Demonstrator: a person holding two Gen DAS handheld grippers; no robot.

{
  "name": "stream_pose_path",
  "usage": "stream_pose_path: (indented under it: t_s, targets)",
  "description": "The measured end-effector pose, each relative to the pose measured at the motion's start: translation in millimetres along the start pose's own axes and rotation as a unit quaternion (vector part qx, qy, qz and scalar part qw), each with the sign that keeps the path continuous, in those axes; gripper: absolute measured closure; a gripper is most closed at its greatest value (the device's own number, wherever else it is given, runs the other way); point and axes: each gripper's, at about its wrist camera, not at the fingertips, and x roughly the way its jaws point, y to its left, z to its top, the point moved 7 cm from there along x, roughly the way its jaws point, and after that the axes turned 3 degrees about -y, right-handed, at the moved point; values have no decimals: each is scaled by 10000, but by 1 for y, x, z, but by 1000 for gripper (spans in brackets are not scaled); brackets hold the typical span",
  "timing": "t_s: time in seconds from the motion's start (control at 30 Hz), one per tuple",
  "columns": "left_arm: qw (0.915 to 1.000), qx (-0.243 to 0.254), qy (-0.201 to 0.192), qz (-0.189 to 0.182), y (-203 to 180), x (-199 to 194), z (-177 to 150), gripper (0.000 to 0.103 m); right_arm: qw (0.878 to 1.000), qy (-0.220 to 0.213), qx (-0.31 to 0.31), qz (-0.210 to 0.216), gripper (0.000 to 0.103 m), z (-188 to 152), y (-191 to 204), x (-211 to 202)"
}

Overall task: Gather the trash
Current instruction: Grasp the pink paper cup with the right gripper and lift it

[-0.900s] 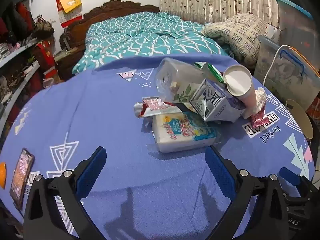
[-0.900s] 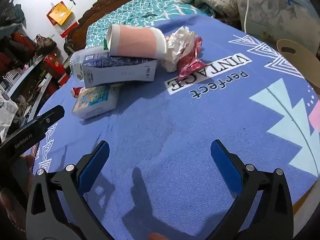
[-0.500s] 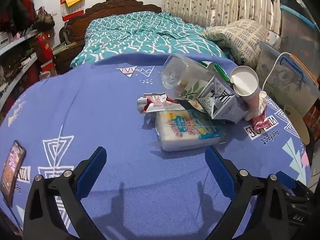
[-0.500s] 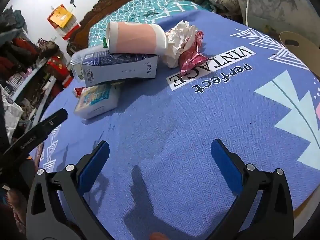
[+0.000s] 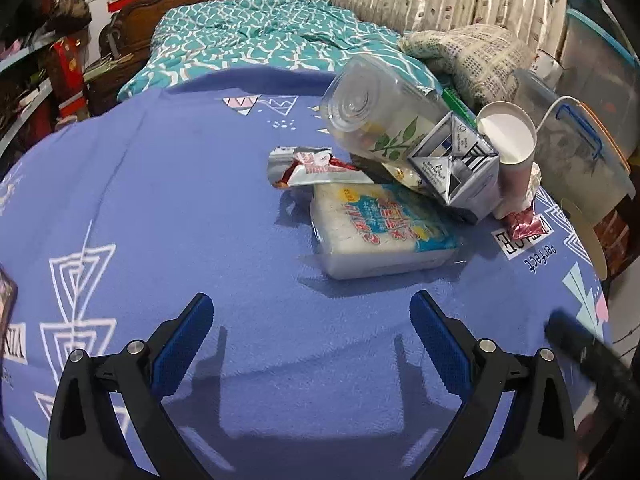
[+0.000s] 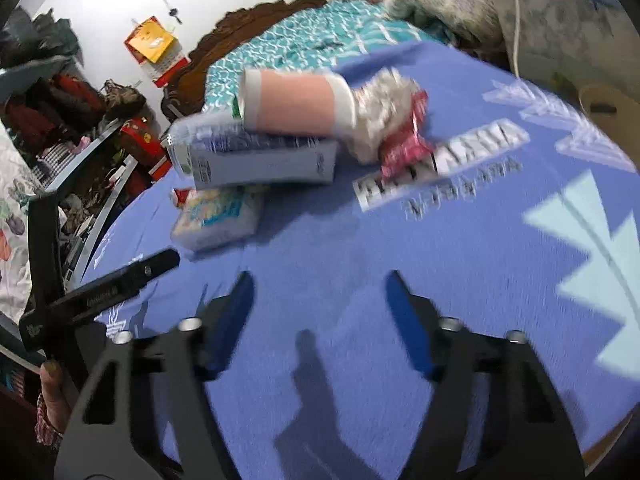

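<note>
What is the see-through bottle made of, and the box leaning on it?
The bottle looks like clear, shiny plastic: you can see through it. The box seems to be printed carton board, with folded, creased flaps at its end.

Readable text: the blue tablecloth (image 5: 200, 184) has a white printed box whose letters are cut off by the pile, showing roughly "…TAGE", with "perfect" just beside it, both upside down from the left wrist view; a partial "VINTA…" also sits at that view's left edge. In the right wrist view the same print is smeared by motion blur. Tissue pack (image 5: 380, 232), milk carton (image 5: 456, 168) and snack wrapper (image 5: 316, 166) all carry print, none legible.
</note>
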Motion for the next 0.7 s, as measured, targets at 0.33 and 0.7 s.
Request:
stream_pose_path:
  t_s: [0.33,0.7]
  targets:
    - [9977,-192,-44,-656,17,2,39,31,9968,361,139,702,62,42,19,54]
    - [9958,-248,127,-874,15,16,45,38,9847,723,-392,1538,64,24,72,68]
